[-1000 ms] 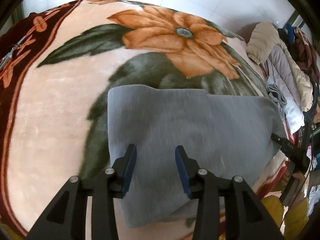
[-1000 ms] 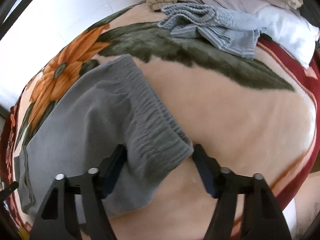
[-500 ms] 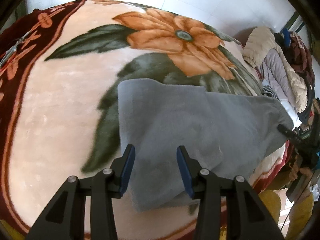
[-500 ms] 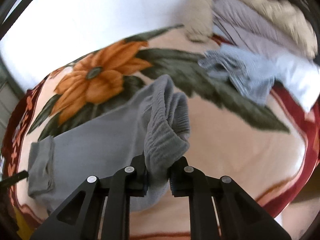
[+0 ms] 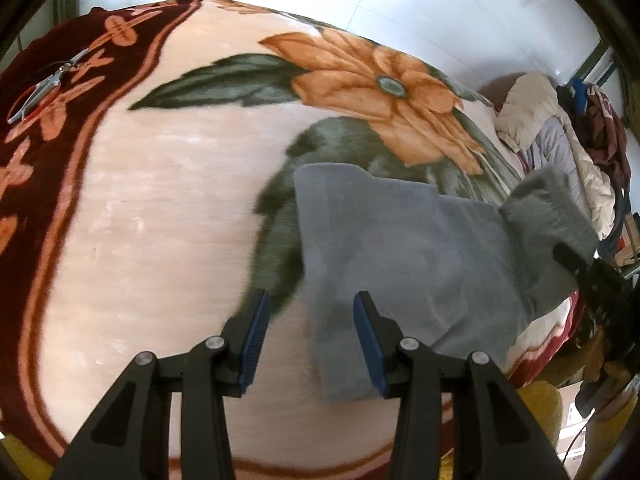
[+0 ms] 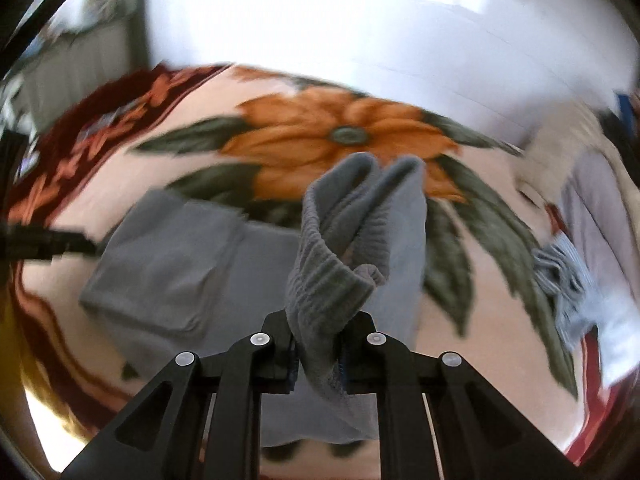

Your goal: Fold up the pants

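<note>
R gripper [image 6: 316, 350] had just clamped shut on the waistband [image 6: 324, 280] & lifted it off the blanket [image 5: 160, 220]; pants [image 5: 400, 248] mostly still lay flat, fold starting. L gripper [image 5: 308, 336] hovered w/ fingers apart, holding nothing.

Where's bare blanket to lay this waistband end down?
Bare blanket lies left of the grey pants, between them and the maroon border. Scissors sit on that border. The far right is crowded with a clothes pile.

Motion smears the striped grey-blue cloth [image 6: 560, 276] and the piled pale quilted bedding [image 5: 560, 160]; the black fingers hide the soft grey pants' [image 6: 320, 288] pinched waistband.
</note>
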